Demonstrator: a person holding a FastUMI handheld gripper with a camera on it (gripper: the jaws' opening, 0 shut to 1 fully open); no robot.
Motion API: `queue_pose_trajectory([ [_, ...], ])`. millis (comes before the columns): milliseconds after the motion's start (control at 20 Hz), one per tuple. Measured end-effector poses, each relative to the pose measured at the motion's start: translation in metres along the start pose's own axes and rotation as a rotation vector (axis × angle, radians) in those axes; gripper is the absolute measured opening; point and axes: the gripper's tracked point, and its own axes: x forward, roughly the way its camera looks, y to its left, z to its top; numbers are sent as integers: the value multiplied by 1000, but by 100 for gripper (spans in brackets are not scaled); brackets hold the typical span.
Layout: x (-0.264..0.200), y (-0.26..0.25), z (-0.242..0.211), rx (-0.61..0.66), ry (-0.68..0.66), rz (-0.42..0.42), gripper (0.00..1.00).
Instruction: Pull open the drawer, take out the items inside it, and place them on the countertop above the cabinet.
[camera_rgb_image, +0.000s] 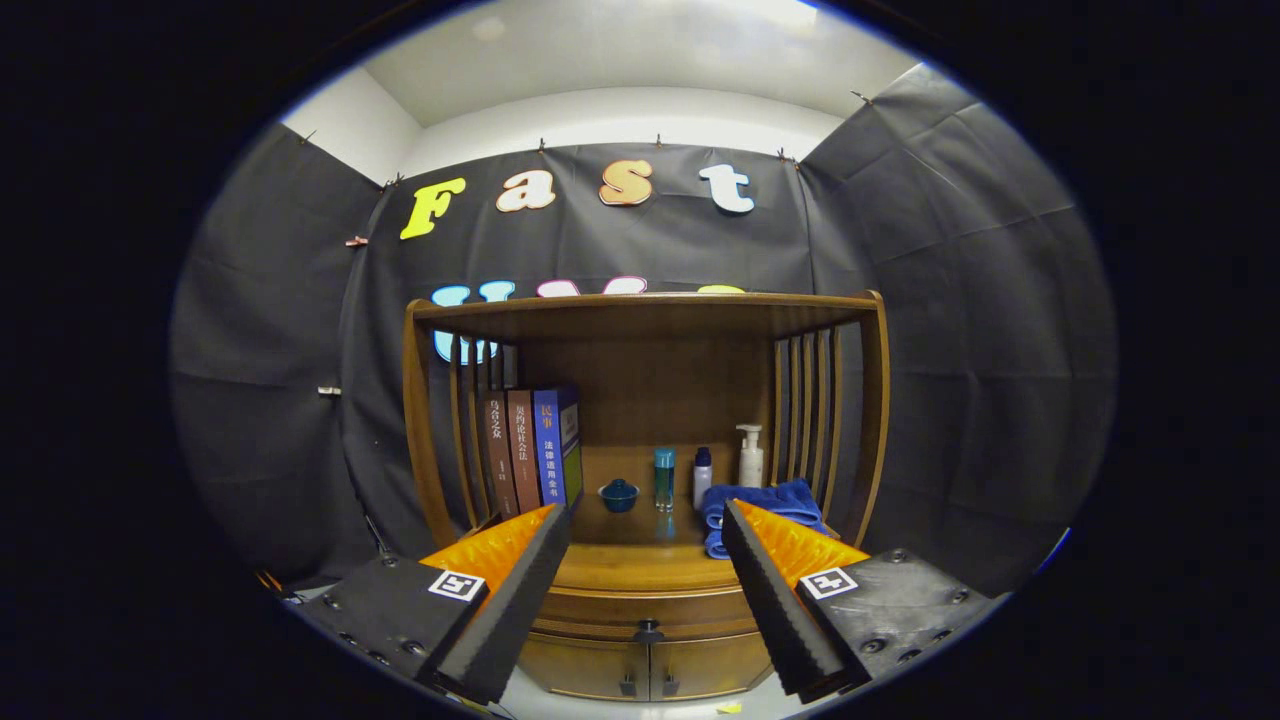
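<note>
Drawer (645, 607) is sitting shut under the bench (640, 568), its dark knob (648, 632) centred on the front, just ahead of and between your fingers (520, 590). Gripper (645, 610) is hanging wide open, holding nothing, well short of the cabinet (645, 665).

You're approaching a bit high, I think. The knob is sitting low between the fingers, so drop the gripper and keep it square to the drawer front before you go in.

Tips for the pull:
- Centre the knob in the gap and get both fingers past its head before closing.
- Pull straight back along the drawer's travel. Any sideways drag could bind it or slip the grip.
- Open it far enough to see inside; contents are hidden right now.

Bench is filling up already: books (530, 450) along the left edge, blue bowl (618, 494) and bottles (664, 478) toward the back, pump bottle (750, 457) at the back right, blue towel (765, 505) by the right edge. Free space looks to be the front middle, so plan on placing items there.

Two small cabinet doors are sitting below the drawer with their own handles (648, 686). Don't grab those by mistake.
</note>
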Motion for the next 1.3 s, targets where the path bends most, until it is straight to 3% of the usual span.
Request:
queue_pose_trajectory([
  [700,4,-1,-22,13,49,5,99],
  [1300,42,-6,-132,7,215,13,99],
])
